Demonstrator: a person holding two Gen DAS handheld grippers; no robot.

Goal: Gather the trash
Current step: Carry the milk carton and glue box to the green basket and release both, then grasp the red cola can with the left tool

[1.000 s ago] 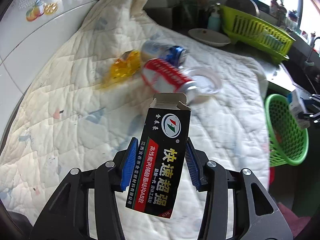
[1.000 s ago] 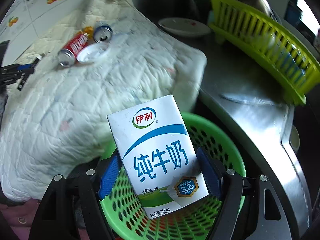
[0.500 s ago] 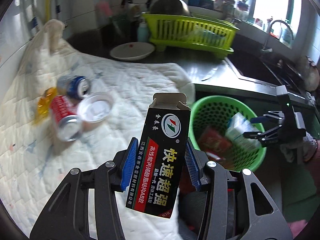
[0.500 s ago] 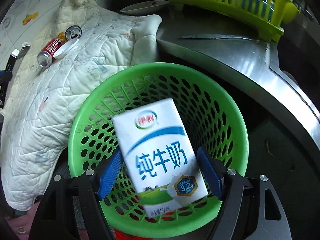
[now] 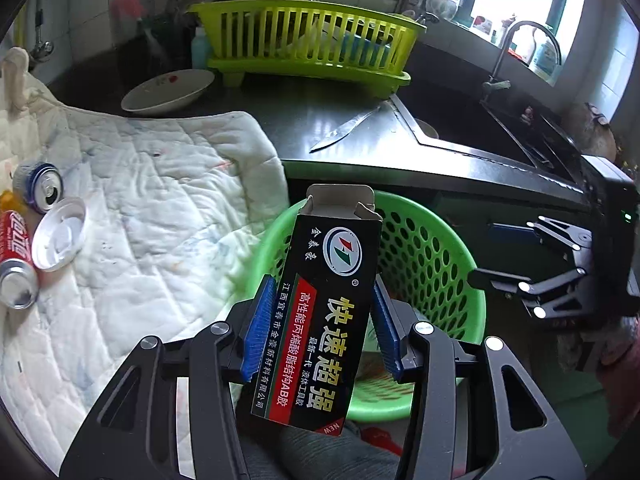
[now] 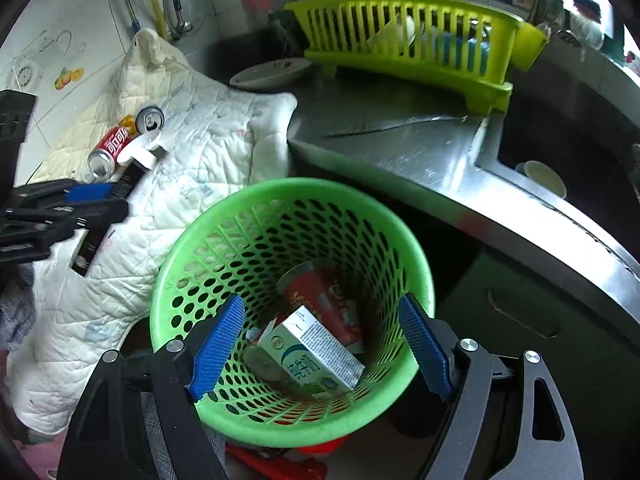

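Note:
My left gripper (image 5: 320,328) is shut on a black glue box (image 5: 324,304) with an open top flap, held above the near rim of the green basket (image 5: 432,256). My right gripper (image 6: 320,344) is open and empty over the green basket (image 6: 224,232). A white milk carton (image 6: 316,356) lies at the basket's bottom beside a red can (image 6: 320,292). A red cola can (image 5: 14,256), a blue can (image 5: 40,188) and a white plastic lid (image 5: 60,240) lie on the white quilted cloth (image 5: 152,208). The left gripper also shows at the left in the right wrist view (image 6: 60,204).
A yellow-green dish rack (image 5: 316,44) stands at the back of the steel counter (image 5: 360,140). A knife (image 5: 344,128) and a white bowl (image 5: 168,90) lie on the counter. The sink (image 5: 516,136) with a tap is at the right.
My right gripper opened and let the milk carton fall into the basket. My left gripper carried the glue box right, from over the cloth to over the basket.

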